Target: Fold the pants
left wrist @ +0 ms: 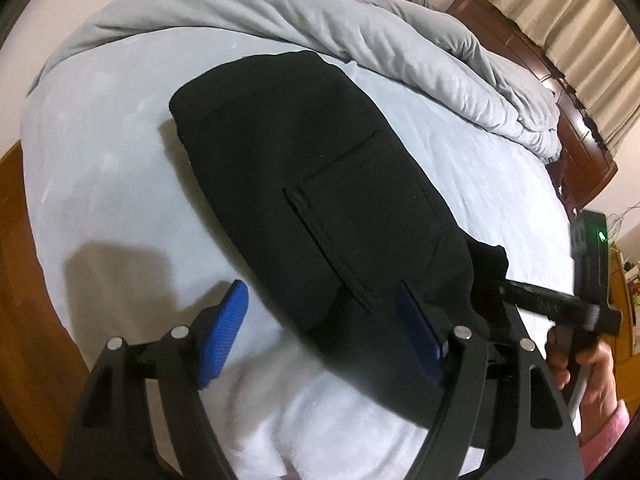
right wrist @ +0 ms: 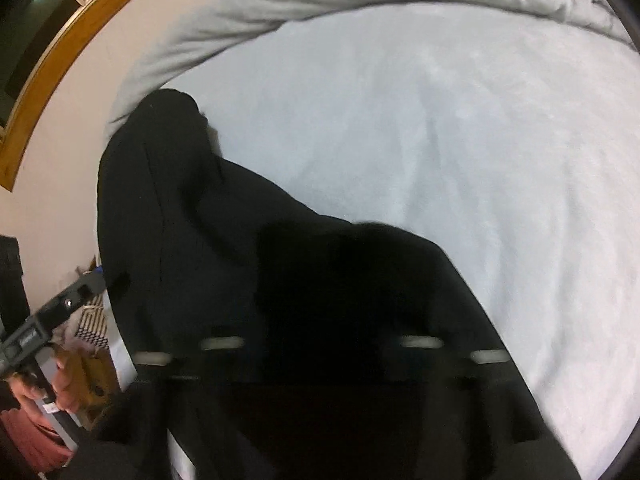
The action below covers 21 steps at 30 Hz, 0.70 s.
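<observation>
The bed, covered in a pale blue sheet, carried everything, with a grey duvet bunched along its far edge and a dark wooden headboard beyond that at the right. The black pants lay folded into a thick pad on the middle of the sheet, a patch pocket facing up, the near end reaching toward the bed's near edge. The left gripper hung over that near end with its blue-padded jaws wide apart, the left pad above bare sheet and the right pad over the black cloth; whether it touched could not be told. The right gripper came in from the bed's right side, its tip buried in a raised corner of the pants. In its own view the black cloth covered the fingers, so whether its jaws were closed could not be told.
</observation>
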Each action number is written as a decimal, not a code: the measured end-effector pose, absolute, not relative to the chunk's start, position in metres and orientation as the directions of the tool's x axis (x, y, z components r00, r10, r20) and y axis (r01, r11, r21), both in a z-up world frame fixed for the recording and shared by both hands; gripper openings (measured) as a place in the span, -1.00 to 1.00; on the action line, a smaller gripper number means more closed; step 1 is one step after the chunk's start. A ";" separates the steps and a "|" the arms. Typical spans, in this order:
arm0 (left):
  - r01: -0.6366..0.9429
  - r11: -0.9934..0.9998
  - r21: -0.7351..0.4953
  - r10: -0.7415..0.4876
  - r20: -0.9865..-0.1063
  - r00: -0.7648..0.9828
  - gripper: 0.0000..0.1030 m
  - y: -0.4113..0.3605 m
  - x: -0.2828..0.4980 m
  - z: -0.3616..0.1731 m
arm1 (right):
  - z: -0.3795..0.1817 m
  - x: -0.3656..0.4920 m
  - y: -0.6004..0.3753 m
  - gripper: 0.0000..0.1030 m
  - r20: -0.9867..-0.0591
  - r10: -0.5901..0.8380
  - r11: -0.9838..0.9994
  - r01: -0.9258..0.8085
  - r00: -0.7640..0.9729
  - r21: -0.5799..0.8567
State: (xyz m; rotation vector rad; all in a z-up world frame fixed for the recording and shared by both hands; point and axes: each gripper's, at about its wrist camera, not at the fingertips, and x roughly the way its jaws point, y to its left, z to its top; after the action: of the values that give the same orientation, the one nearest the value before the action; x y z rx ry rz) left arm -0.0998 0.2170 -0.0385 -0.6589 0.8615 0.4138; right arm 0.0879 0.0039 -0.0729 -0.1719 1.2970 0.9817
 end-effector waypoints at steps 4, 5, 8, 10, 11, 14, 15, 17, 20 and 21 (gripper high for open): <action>-0.577 0.746 -0.331 0.117 -0.789 0.604 0.51 0.212 -0.103 -0.034 | -0.039 0.103 0.002 -0.85 -0.804 0.592 0.595 -0.701 0.053 0.393; -0.578 0.751 -0.319 0.134 -0.783 0.607 0.53 0.209 -0.103 -0.033 | -0.034 0.107 0.000 -0.86 -0.799 0.597 0.596 -0.705 0.071 0.383; -0.571 0.766 -0.297 0.139 -0.790 0.597 0.55 0.203 -0.099 -0.034 | -0.051 0.117 0.007 -0.86 -0.833 0.552 0.613 -0.697 0.041 0.372; -0.568 0.770 -0.290 0.131 -0.800 0.586 0.55 0.200 -0.095 -0.036 | -0.070 0.118 0.008 -0.75 -0.865 0.500 0.644 -0.686 0.041 0.339; -0.563 0.775 -0.285 0.128 -0.802 0.583 0.55 0.197 -0.094 -0.037 | -0.078 0.119 0.005 -0.70 -0.869 0.492 0.660 -0.670 0.044 0.340; -0.540 0.806 -0.242 0.141 -0.808 0.572 0.55 0.186 -0.089 -0.033 | -0.072 0.119 -0.014 -0.50 -0.839 0.538 0.682 -0.627 0.080 0.377; -0.529 0.817 -0.230 0.145 -0.807 0.573 0.55 0.183 -0.087 -0.031 | -0.063 0.116 -0.026 -0.50 -0.827 0.552 0.686 -0.624 0.109 0.376; -0.495 0.845 -0.204 0.149 -0.798 0.584 0.58 0.171 -0.085 -0.024 | -0.047 0.110 -0.050 -0.37 -0.818 0.553 0.697 -0.625 0.158 0.351; -0.413 0.893 -0.182 0.116 -0.792 0.599 0.61 0.146 -0.076 -0.017 | -0.024 0.089 -0.112 -0.35 -0.818 0.522 0.746 -0.593 0.240 0.302; -0.380 0.908 -0.176 0.098 -0.794 0.600 0.61 0.136 -0.072 -0.015 | -0.020 0.085 -0.131 -0.35 -0.819 0.515 0.762 -0.572 0.253 0.302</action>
State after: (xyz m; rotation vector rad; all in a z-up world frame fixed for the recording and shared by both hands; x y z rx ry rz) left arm -0.0724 0.1358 -0.0155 -0.3458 0.8878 0.2837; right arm 0.0845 -0.1311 -0.0201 -0.0615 1.0878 0.7396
